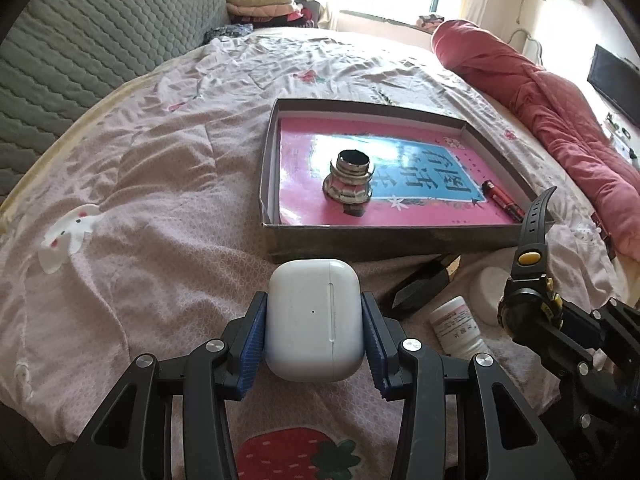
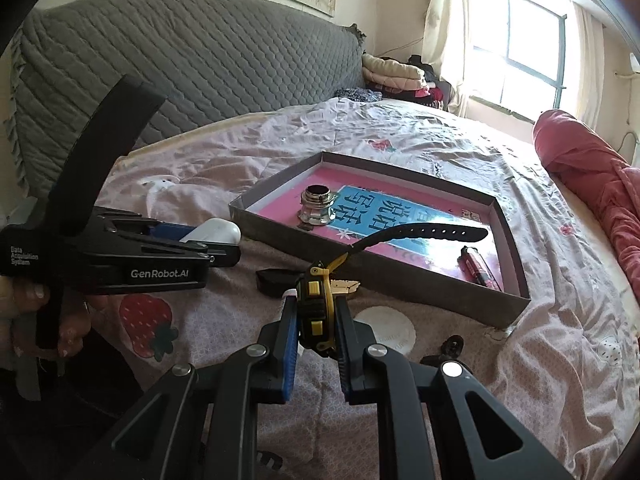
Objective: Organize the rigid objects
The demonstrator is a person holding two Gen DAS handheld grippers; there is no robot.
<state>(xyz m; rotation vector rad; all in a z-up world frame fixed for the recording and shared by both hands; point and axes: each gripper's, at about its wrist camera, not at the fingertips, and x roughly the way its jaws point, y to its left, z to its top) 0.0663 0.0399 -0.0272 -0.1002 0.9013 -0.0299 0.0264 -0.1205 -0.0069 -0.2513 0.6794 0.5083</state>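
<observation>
White earbud case (image 1: 314, 320) clamped in left gripper (image 1: 314, 336) — near the box (image 1: 384, 236).
Smooth, light, slippery; hold flat sides. Right gripper (image 2: 316, 328) pinches watch (image 2: 318, 312) body — strap floppy.

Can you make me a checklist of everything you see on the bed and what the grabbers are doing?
Surface: bed sheet, wrinkled.
Job's things: shallow box holding a metal ornament and a red lighter; earbud case; watch.
Clutter: pill bottle, white lid, black block, beside the box.
Grippers: left hand-held gripper shut on earbud case; right hand-held gripper shut on watch.
Cables: nothing seen.
Surroundings: grey headboard, red quilt, window.
</observation>
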